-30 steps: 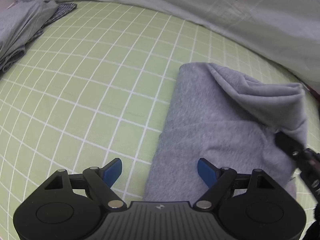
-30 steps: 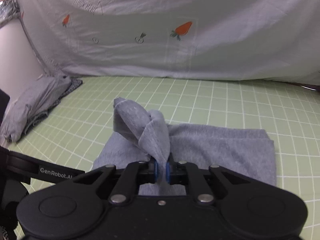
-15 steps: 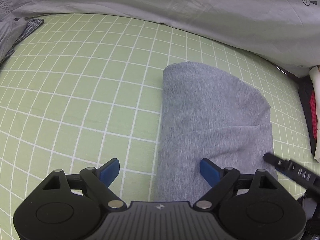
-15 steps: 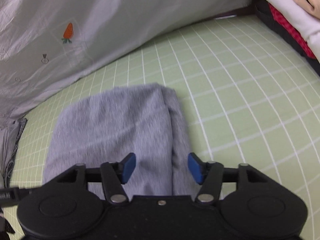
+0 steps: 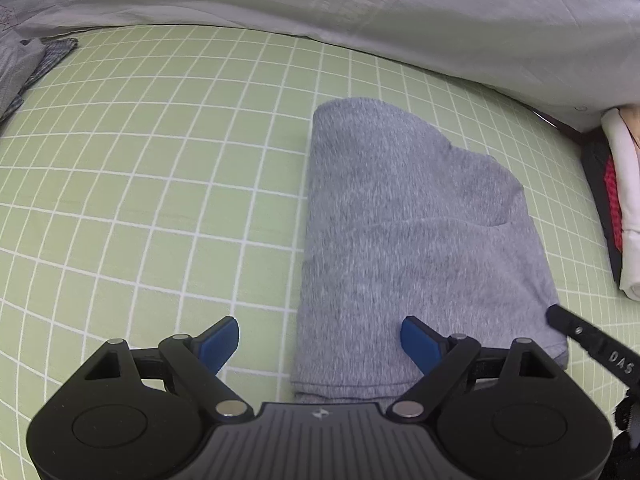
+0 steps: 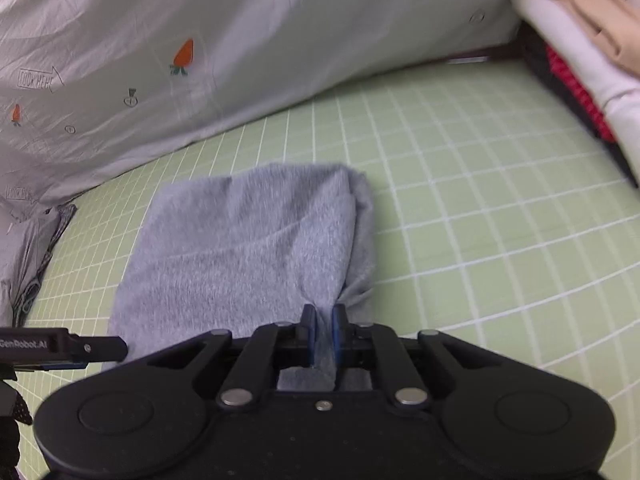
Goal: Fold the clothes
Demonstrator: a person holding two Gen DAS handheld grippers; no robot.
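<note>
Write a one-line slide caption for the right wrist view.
Right gripper pinches the near right corner of a folded grey knit garment lying on a green grid-patterned mat.

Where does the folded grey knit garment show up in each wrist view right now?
Left wrist view: folded grey knit garment lies right of centre, running away from the open left gripper.
Right wrist view: garment lies centre-left, its near corner pinched in the right gripper.
Shared landmark: orange carrot print on the grey sheet.
</note>
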